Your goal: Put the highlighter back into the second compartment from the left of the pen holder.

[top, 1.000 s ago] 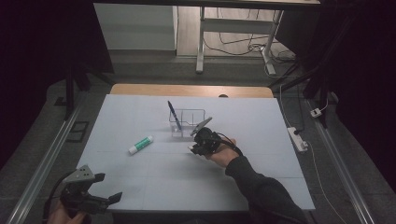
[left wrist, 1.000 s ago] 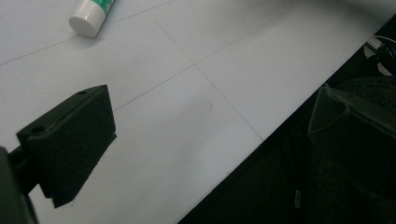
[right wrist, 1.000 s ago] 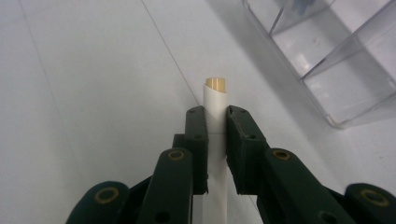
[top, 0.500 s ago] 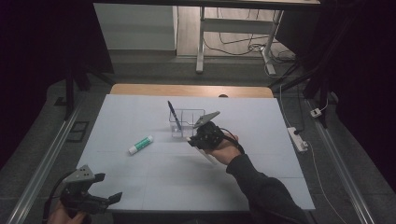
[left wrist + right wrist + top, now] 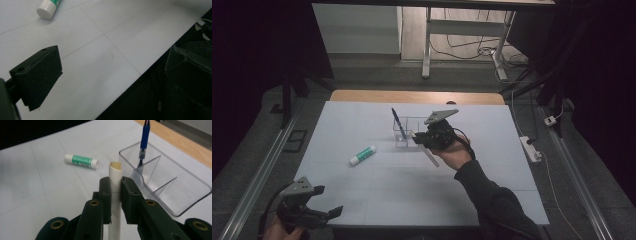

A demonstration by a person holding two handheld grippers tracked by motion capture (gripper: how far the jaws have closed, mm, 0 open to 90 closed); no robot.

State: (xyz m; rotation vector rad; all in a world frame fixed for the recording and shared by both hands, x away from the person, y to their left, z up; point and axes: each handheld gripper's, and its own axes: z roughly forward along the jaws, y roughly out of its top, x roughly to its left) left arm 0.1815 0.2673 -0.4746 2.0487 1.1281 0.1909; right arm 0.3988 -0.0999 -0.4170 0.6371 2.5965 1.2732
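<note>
While your right gripper [image 5: 115,188] is clamped on the white tube [image 5: 115,180], just beside the clear organizer [image 5: 160,182], keep it upright and aim for an empty compartment. Mind the divider walls and the blue pen [image 5: 144,140] leaning in the far compartment. Your left gripper [image 5: 309,212] hangs well away from the organizer with open, empty jaws; the glue stick [image 5: 81,161] lies clear.

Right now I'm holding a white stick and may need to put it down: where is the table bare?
Bare: the wide near stretch between the glue stick and the table front edge. Crowded: around the clear organizer, where the right gripper holds the white stick.
</note>
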